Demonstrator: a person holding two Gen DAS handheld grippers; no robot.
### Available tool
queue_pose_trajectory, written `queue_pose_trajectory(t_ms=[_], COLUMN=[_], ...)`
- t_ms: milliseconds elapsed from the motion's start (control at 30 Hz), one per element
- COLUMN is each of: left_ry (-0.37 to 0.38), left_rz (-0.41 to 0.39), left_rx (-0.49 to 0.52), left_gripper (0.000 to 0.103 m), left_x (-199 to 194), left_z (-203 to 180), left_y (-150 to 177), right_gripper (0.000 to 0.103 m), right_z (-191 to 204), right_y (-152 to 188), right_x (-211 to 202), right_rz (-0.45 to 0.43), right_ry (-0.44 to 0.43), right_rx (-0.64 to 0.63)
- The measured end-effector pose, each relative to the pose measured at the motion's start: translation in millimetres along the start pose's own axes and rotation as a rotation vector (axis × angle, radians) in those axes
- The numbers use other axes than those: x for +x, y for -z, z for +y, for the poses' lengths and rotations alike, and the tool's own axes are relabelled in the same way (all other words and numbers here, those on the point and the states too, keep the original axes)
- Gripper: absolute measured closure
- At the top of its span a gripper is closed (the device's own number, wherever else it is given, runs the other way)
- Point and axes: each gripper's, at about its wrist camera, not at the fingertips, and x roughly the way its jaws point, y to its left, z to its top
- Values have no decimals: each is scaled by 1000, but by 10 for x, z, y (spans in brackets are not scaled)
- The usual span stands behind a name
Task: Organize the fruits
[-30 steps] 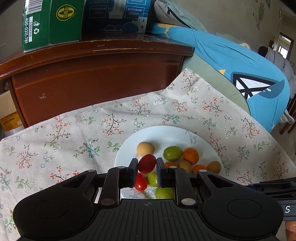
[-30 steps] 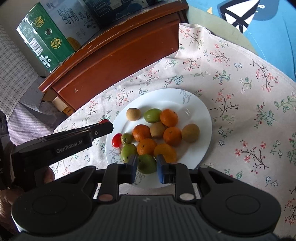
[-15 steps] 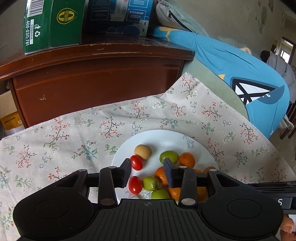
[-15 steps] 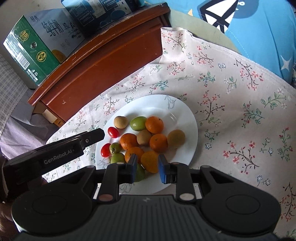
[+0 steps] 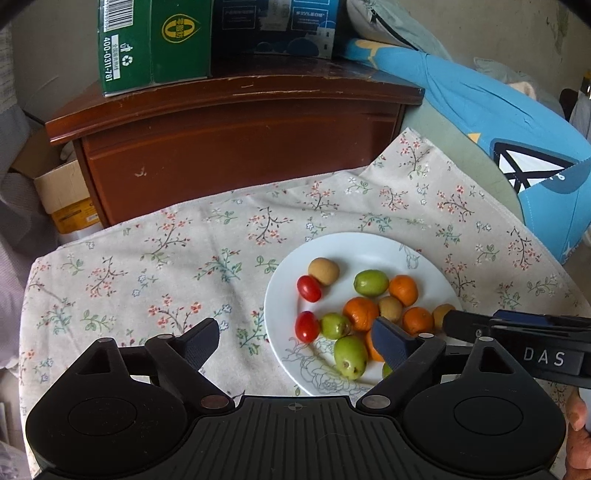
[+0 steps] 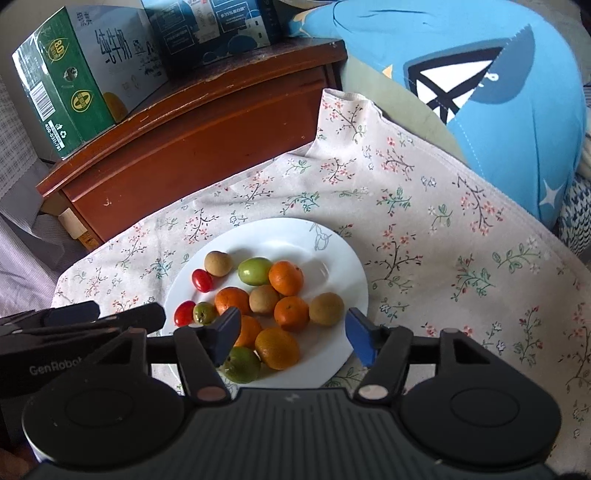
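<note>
A white plate [image 5: 369, 247] [image 6: 332, 258] on the floral cloth holds several fruits: two red cherry tomatoes [image 5: 309, 288] [image 6: 202, 280], green jujubes [image 5: 371, 283] [image 6: 255, 270], small oranges [image 5: 403, 290] [image 6: 285, 277] and brown longans [image 5: 324, 271] [image 6: 218, 263]. My left gripper [image 5: 295, 343] is open and empty, above the plate's left edge. My right gripper [image 6: 291, 334] is open and empty, above the plate's near side. Each gripper shows in the other's view, the right gripper [image 5: 517, 343] and the left gripper [image 6: 74, 332].
A brown wooden cabinet [image 5: 236, 140] [image 6: 192, 129] stands behind the cloth, with a green carton [image 5: 151, 44] [image 6: 70, 81] and a dark blue box [image 5: 273, 26] on top. A blue cushion [image 5: 498, 122] [image 6: 480, 92] lies at the right. A cardboard box [image 5: 66, 199] sits at the left.
My left gripper opened and released a red cherry tomato onto the plate, then drew back. My right gripper opened and left a green jujube on the plate, then pulled back.
</note>
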Motion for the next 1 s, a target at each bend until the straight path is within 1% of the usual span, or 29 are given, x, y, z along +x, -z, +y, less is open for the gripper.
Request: queue_pose_trajectory(t_ms=[33, 167, 233, 267, 367, 567, 633, 700, 833, 1000], left_ry=[-4, -20, -31, -36, -45, -72, -85, -93, -101, -111], left_rz=[3, 11, 18, 20, 39, 76, 87, 95, 113, 122], left_rx=[-6, -16, -22, -26, -36, -28, -29, -31, -39, -43], left_gripper=[10, 9, 8, 7, 7, 7, 7, 7, 7, 7], left_x=[-20, -84, -111, -124, -151, -165, -172, -175, -167, -161], left_z=[12, 43, 53, 59, 63, 40, 41, 45, 56, 65], left_y=[9, 15, 15, 21, 46, 112, 130, 143, 146, 131], right_gripper=[32, 27, 21, 20, 19, 17, 13, 11, 11, 9], right_z=[0, -15, -17, -19, -27, -31, -12, 4, 29, 73], right_y=[-7, -32, -33, -30, -11, 28, 48, 66, 75, 106], right_x=[-17, -102, -143, -169, -244, -328, -338, -334, -301, -226], right_rz=[1, -8, -8, -9, -16, 1, 8, 19, 29, 44], right_ry=[10, 44, 71, 86, 103, 111, 124, 145, 158, 196], right_rx=[0, 7, 4, 4, 13, 40, 34, 33, 29, 0])
